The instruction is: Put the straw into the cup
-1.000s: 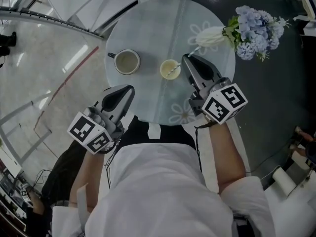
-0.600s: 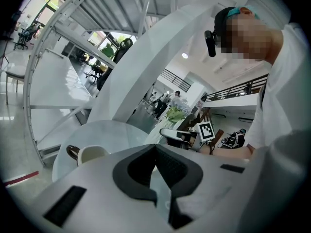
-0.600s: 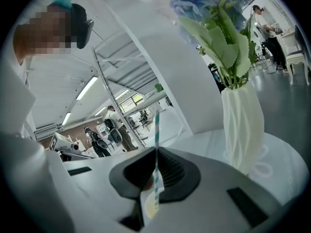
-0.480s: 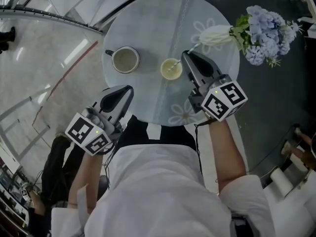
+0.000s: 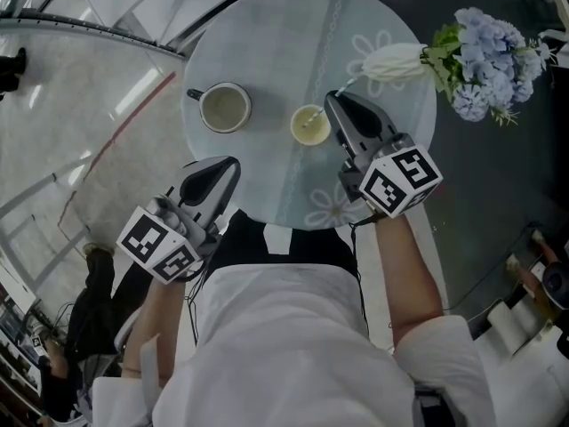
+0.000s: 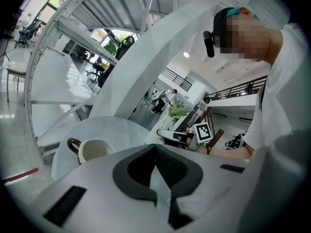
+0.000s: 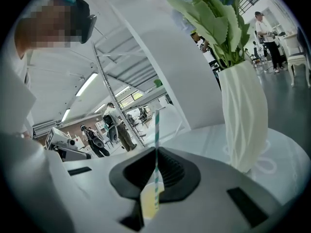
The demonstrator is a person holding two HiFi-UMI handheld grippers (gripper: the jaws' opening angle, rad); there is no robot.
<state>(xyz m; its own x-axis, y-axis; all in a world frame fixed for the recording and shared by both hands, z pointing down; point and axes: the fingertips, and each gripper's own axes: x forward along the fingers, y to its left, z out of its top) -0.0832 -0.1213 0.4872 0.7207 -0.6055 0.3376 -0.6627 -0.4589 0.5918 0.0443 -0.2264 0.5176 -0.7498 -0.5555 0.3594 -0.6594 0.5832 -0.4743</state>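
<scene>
A small cup (image 5: 308, 124) of pale yellow drink stands at the middle of the round glass table (image 5: 276, 52). A green-and-white striped straw (image 7: 156, 130) stands upright between the jaws of my right gripper (image 7: 155, 152), which is shut on it. The straw's lower end (image 5: 311, 125) reaches into the cup (image 7: 149, 203), seen through the gap under the jaws. In the head view my right gripper (image 5: 331, 101) sits just right of the cup. My left gripper (image 5: 233, 161) hangs at the table's near left edge, shut and empty (image 6: 156, 152).
A white mug (image 5: 225, 107) with a dark handle stands left of the cup, also seen ahead of the left gripper (image 6: 95, 150). A white ribbed vase (image 5: 391, 60) of blue flowers (image 5: 493, 60) stands at the table's right edge, close to my right gripper (image 7: 243, 120).
Both grippers have sunk a little, the right one carrying the straw lower over the cup. The cup, the mug and the vase have not moved.
</scene>
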